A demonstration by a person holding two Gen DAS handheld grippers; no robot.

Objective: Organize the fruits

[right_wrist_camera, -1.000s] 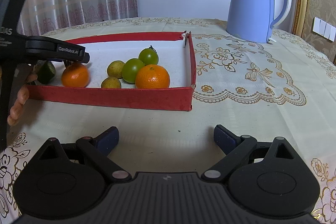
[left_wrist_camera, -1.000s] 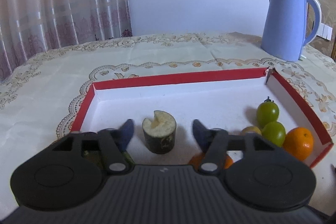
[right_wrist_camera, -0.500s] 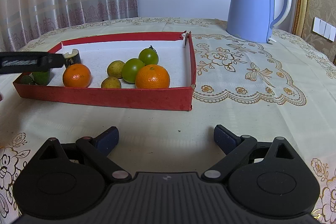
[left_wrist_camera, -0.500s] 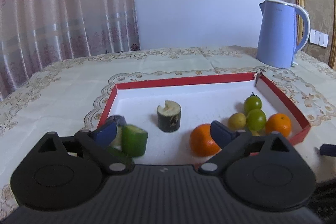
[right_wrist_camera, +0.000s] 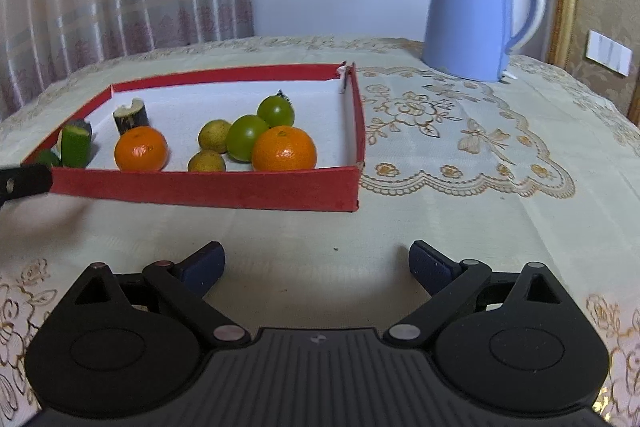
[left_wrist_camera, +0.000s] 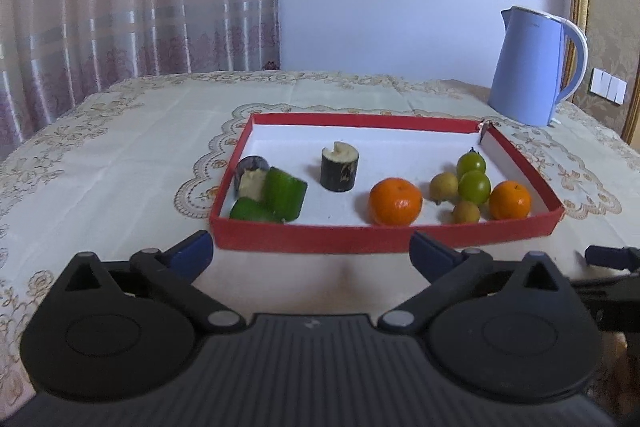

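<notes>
A red tray (left_wrist_camera: pixel 384 241) with a white floor holds the fruit. At its left end lie two green cut pieces (left_wrist_camera: pixel 285 193) and a dark-skinned piece with pale flesh (left_wrist_camera: pixel 251 179). A dark cut cylinder (left_wrist_camera: pixel 339 167) stands mid-tray. Two oranges (left_wrist_camera: pixel 395 201), two green tomatoes (left_wrist_camera: pixel 474 186) and two small yellowish fruits (left_wrist_camera: pixel 444 187) sit to the right. My left gripper (left_wrist_camera: pixel 311 253) hangs in front of the tray's near wall, its jaws opening wide with nothing between them. My right gripper (right_wrist_camera: pixel 316 265) stands open and empty over the cloth, short of the tray (right_wrist_camera: pixel 200 187).
A blue electric kettle (left_wrist_camera: pixel 528 71) stands at the back right of the table, beyond the tray. An embroidered cream tablecloth (right_wrist_camera: pixel 460 131) covers the round table. A curtain hangs behind on the left. One finger of the left gripper (right_wrist_camera: pixel 24 181) shows at the right wrist view's left edge.
My left gripper pulled back out of the tray and its jaws spread. The green piece it let go lies at the tray's left end. The right gripper kept still.
</notes>
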